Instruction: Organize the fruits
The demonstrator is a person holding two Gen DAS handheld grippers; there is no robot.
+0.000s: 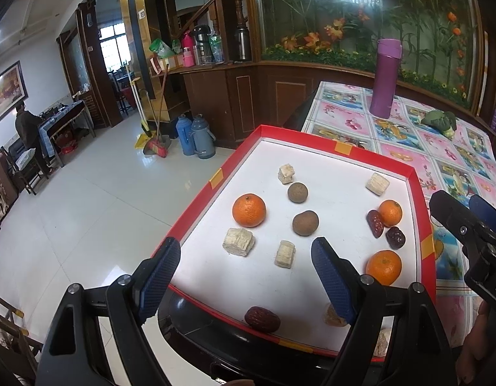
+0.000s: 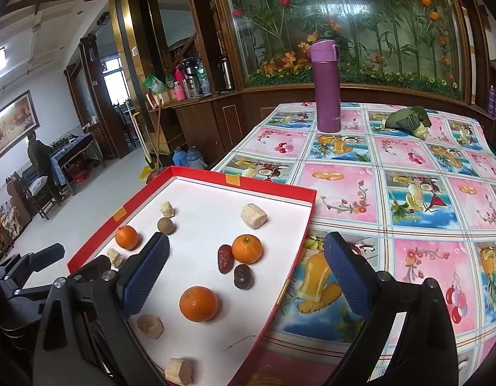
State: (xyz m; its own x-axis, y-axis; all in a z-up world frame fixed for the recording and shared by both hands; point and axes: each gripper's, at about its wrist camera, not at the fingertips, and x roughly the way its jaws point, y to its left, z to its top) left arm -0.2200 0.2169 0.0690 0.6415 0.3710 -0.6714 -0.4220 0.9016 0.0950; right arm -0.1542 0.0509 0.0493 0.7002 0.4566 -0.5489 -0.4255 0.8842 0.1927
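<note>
Hovering over the near end of the red-rimmed tray, the left hand-held gripper stands with its blue pads spread wide and holds nothing; the right hand-held gripper is likewise wide and empty, straddling the tray's right rim with one pad over the white floor and the other over the patterned tabletop. The fruits lie loose and mixed on the tray. Just ahead of the left gripper, between its pads, sit a pale cut chunk and a brown round fruit, with the largest orange ahead to its left beside a bigger pale chunk. To its right a second orange lies close to the pad, and beyond that a third orange touches a red date, another dark date just beside. One more date lies under the gripper at the tray's near rim. Nothing yet shows like grouped with like, so I judge sorting is what the scene calls for, though which piece goes where cannot be told. To do it well, take one piece at a time, centre the pads on it, come straight down, and close gently: the oranges will roll, and the dates crowding the far orange want a clean approach from the open side.
</note>
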